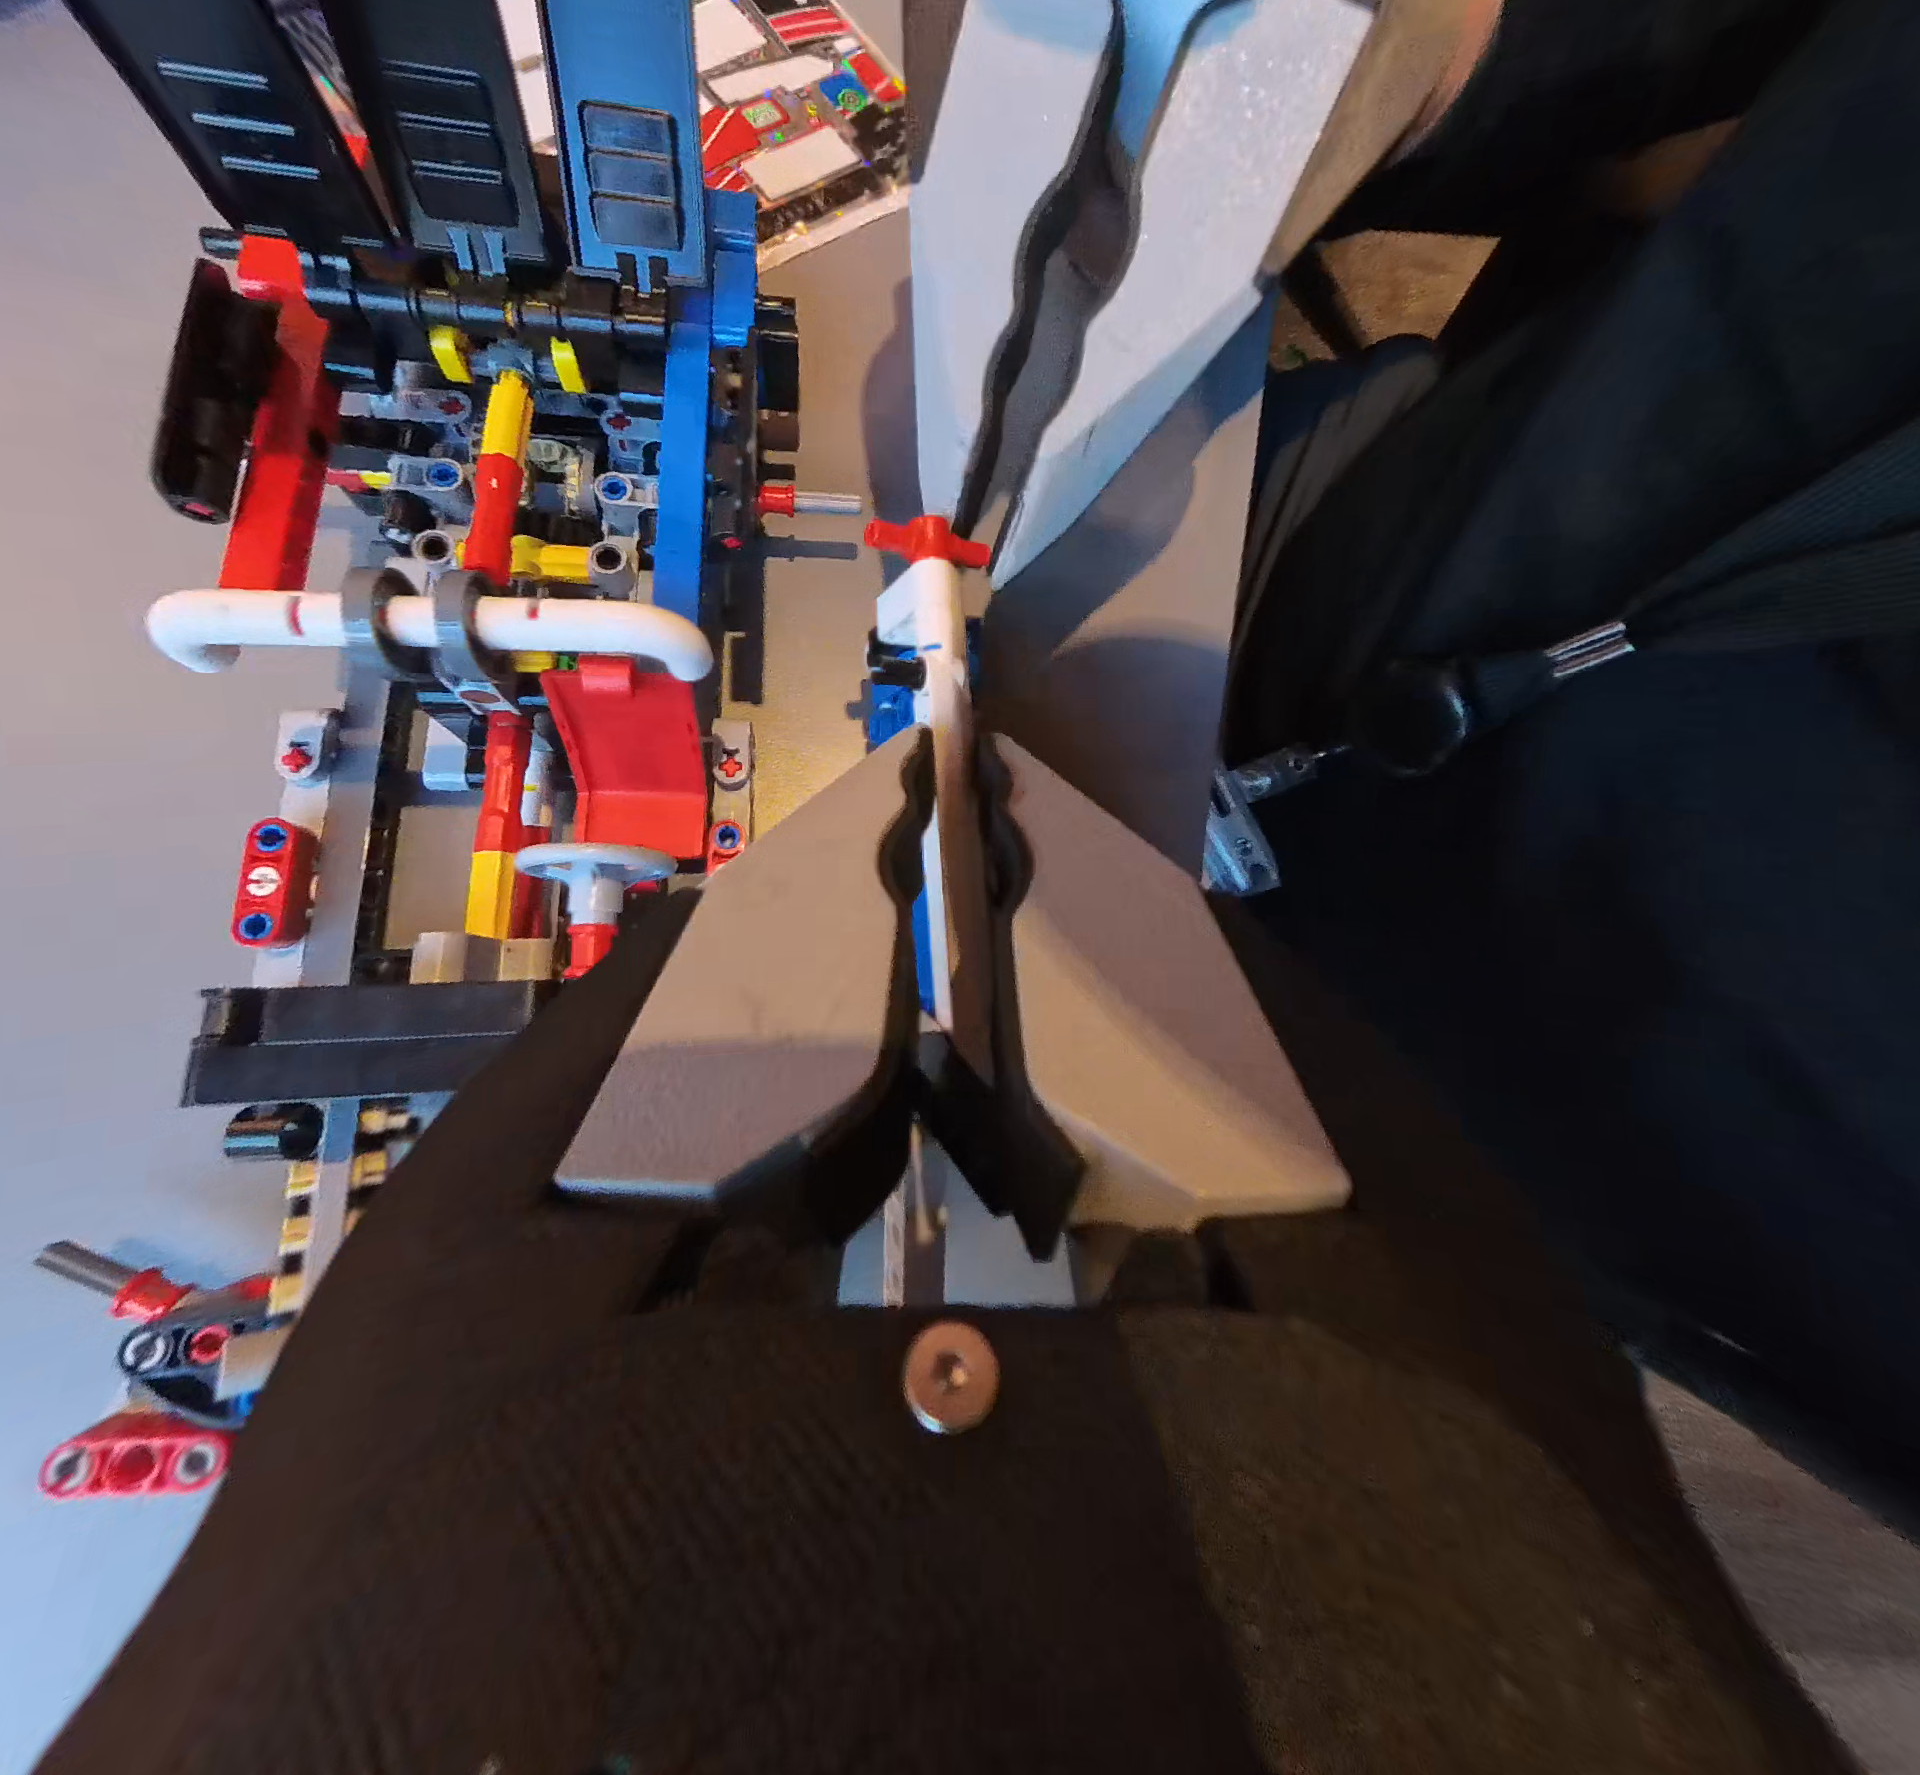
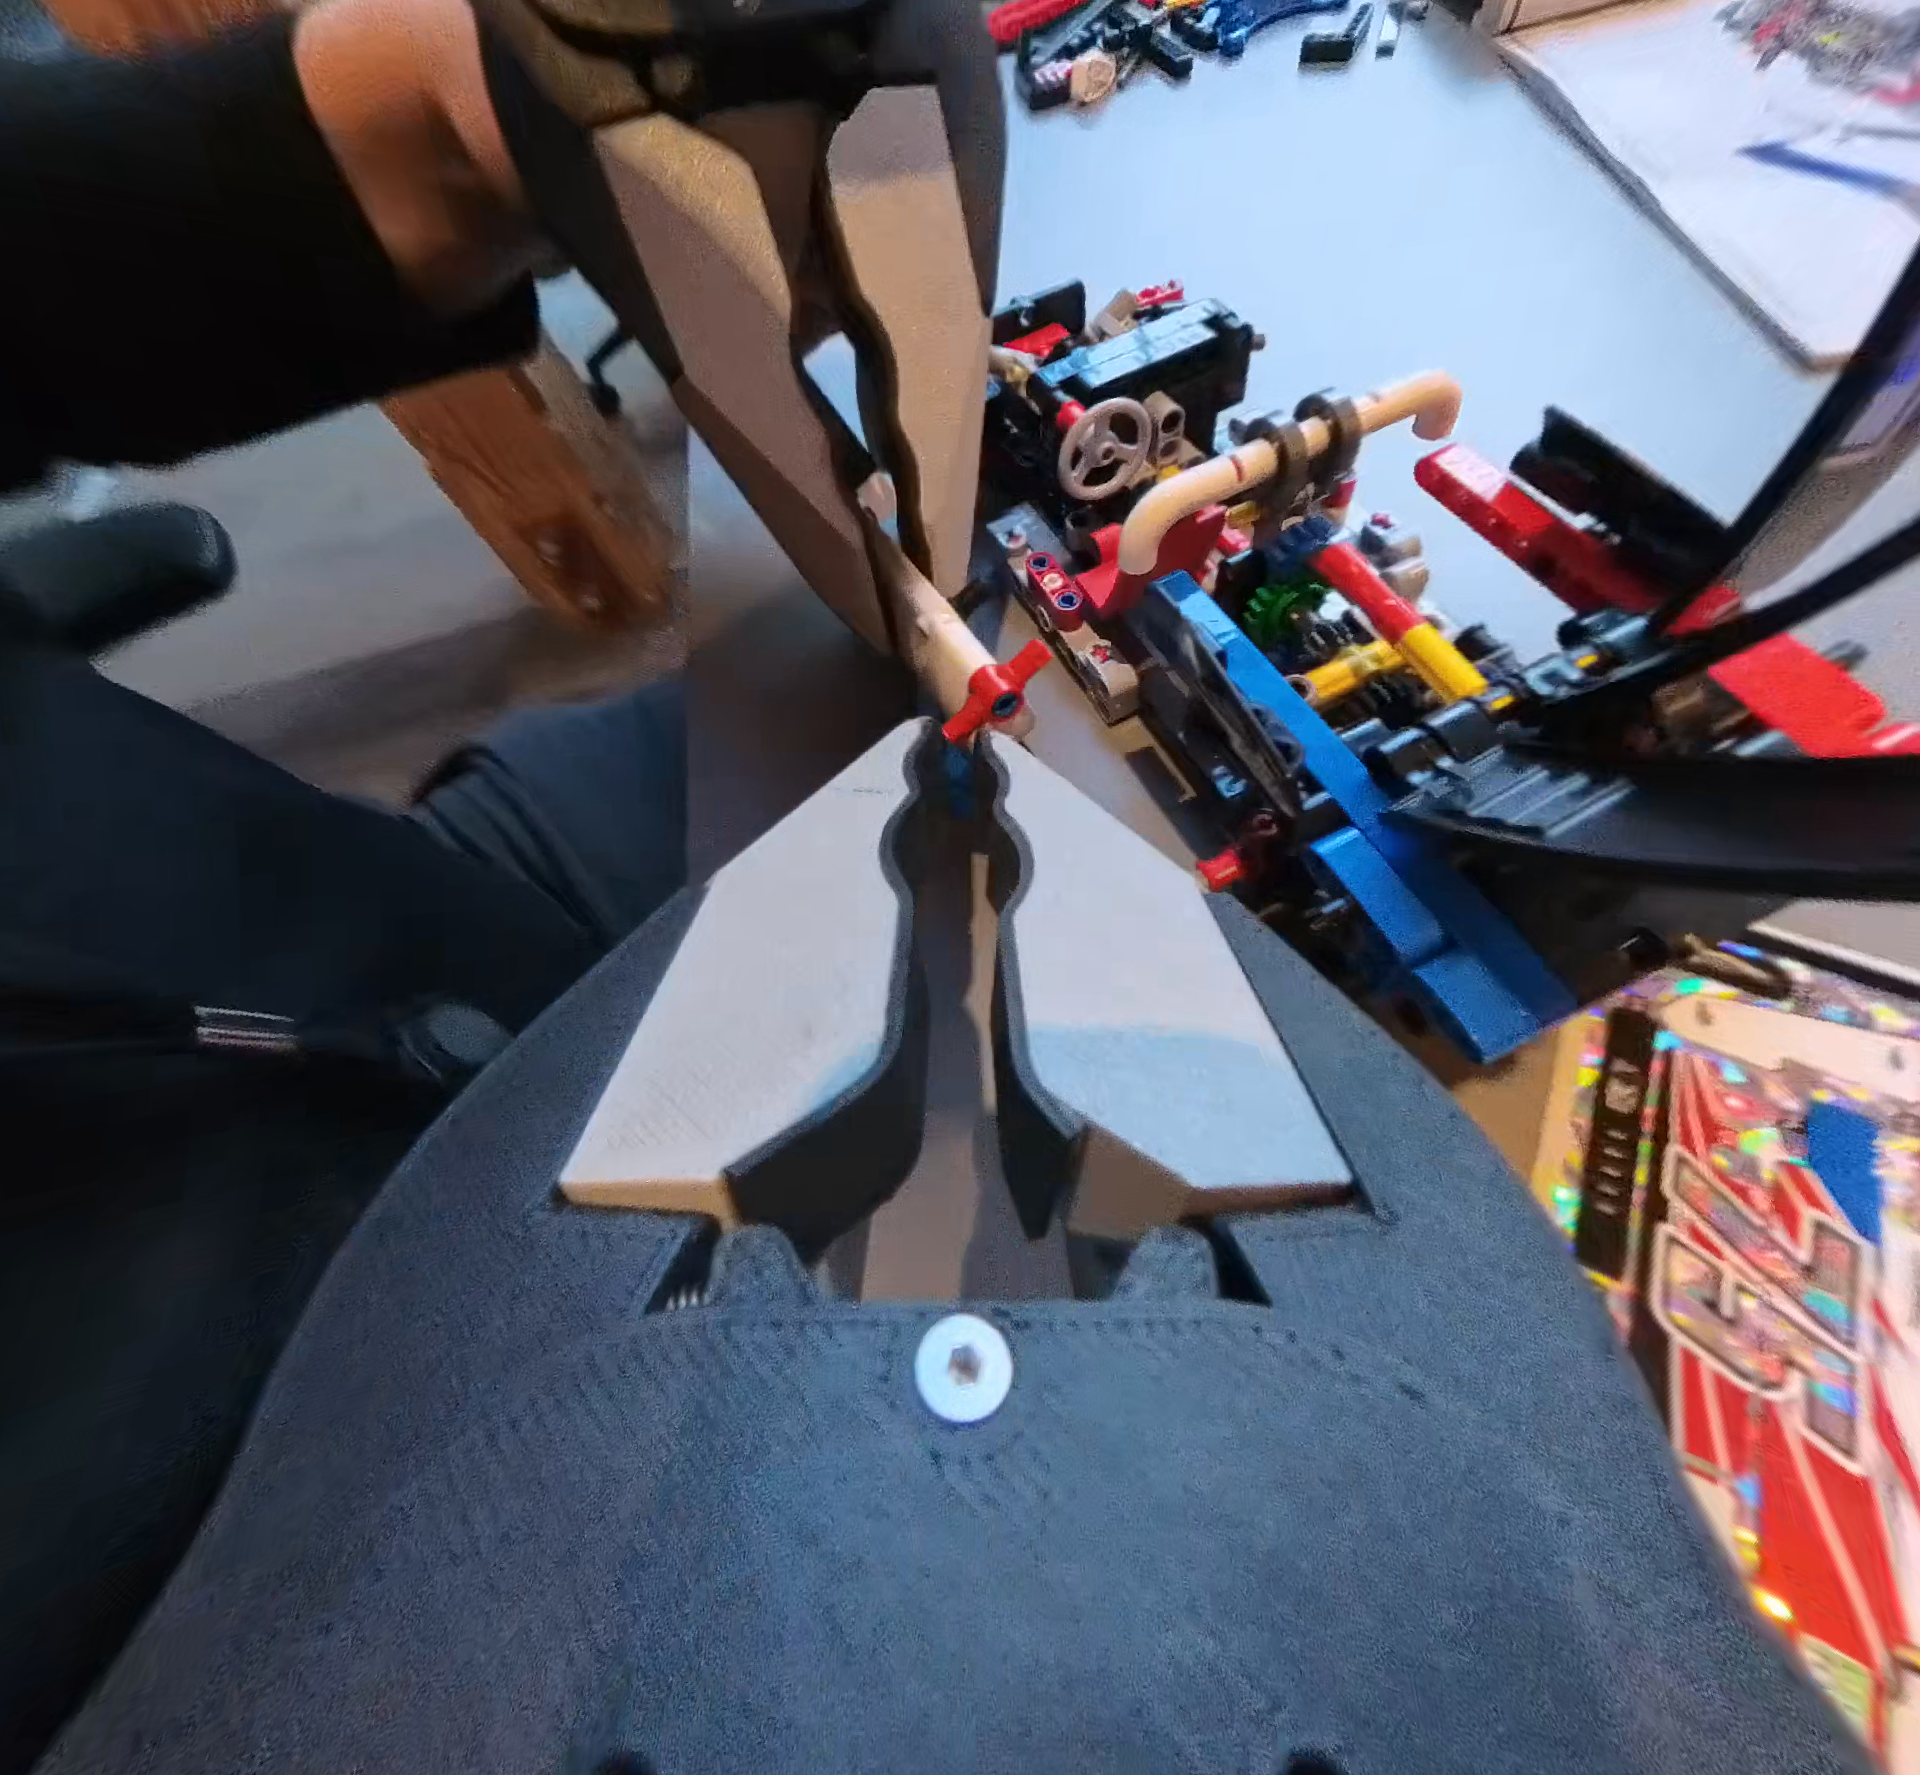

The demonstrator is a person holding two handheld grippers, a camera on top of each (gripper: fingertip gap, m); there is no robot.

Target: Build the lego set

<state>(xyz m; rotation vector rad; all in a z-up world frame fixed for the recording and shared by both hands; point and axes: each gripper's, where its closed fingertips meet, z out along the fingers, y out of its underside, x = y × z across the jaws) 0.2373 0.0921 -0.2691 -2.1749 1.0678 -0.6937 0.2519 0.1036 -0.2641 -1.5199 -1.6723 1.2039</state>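
both tongs, left (image 1: 951,749) and right (image 2: 961,738), pinch one smooth white beam (image 1: 935,624) bearing a red cross-shaped pin (image 1: 925,536).

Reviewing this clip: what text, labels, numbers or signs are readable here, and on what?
Sticker sheet beside the model: printed lettering, too blurred and skewed to read.
Open instruction booklet: only pictures can be made out, any print is too small.
Lego model: no writing visible.
Left gripper, right gripper and the white and blue piece both clamp: no writing visible.
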